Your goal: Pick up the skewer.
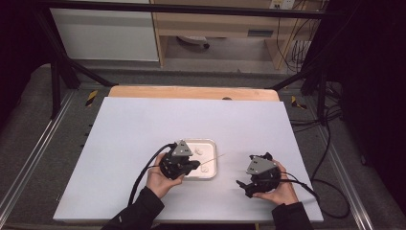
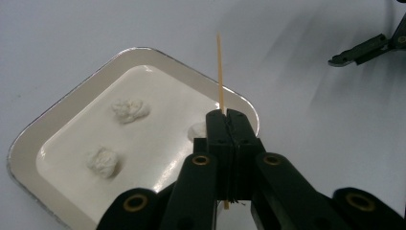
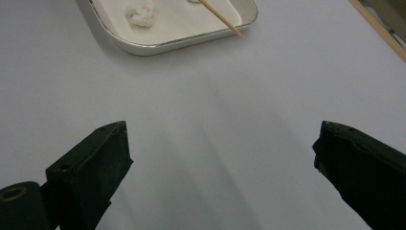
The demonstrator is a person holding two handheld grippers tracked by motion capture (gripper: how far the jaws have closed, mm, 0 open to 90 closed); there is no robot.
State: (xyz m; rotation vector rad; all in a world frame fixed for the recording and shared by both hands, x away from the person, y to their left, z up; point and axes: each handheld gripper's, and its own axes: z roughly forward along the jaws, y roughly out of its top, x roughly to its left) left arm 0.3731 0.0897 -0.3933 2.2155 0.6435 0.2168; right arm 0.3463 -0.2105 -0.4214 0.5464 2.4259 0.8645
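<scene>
Left gripper (image 2: 228,115) has its jaws pressed tight on a thin wooden stick (image 2: 220,72), pinching it near the lower end, so the stick runs straight out past the fingertips and a short stub pokes out behind the pads. The gripper sits over the near right corner of the white tray (image 2: 38,129), and the stick's tip reaches beyond the rim, above the table (image 1: 143,120). Three white lumps lie in the tray: one (image 2: 130,109) toward the far side, one (image 2: 102,162) nearer, one (image 2: 197,129) half hidden behind the jaws. Over on the right, the right gripper (image 3: 222,143) hovers above bare table, jaws spread wide, nothing between them, well apart from the tray (image 3: 143,45).
</scene>
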